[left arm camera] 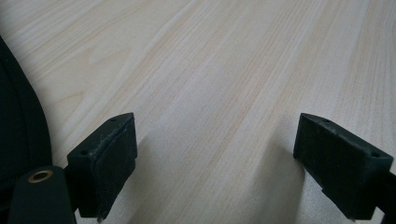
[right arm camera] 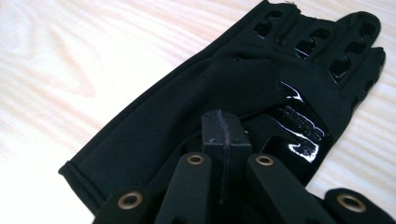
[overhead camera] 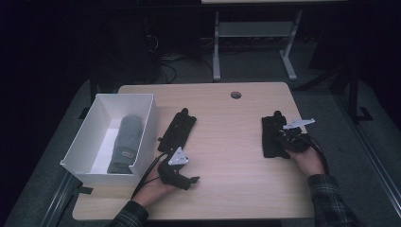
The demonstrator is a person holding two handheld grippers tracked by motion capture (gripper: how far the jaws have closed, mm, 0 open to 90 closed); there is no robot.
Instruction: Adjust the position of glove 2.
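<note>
Two black gloves lie flat on the wooden table (overhead camera: 227,156). The left glove (overhead camera: 178,128) rests beside the white box, and its dark edge (left arm camera: 14,121) shows at the left of the left gripper view. My left gripper (overhead camera: 191,181) (left arm camera: 215,158) is open just below that glove, with bare wood between its pads. The right glove (overhead camera: 269,137) (right arm camera: 224,79) has a glossy logo and slotted fingers. My right gripper (overhead camera: 283,137) (right arm camera: 224,126) is low over its back, jaws pressed together with no fabric visible between the pads.
A white open box (overhead camera: 149,123) stands at the table's left edge, holding a grey rolled cloth item (overhead camera: 125,142). A round cable hole (overhead camera: 235,95) sits near the far edge. Beyond the table is a dark floor with a desk frame (overhead camera: 216,47).
</note>
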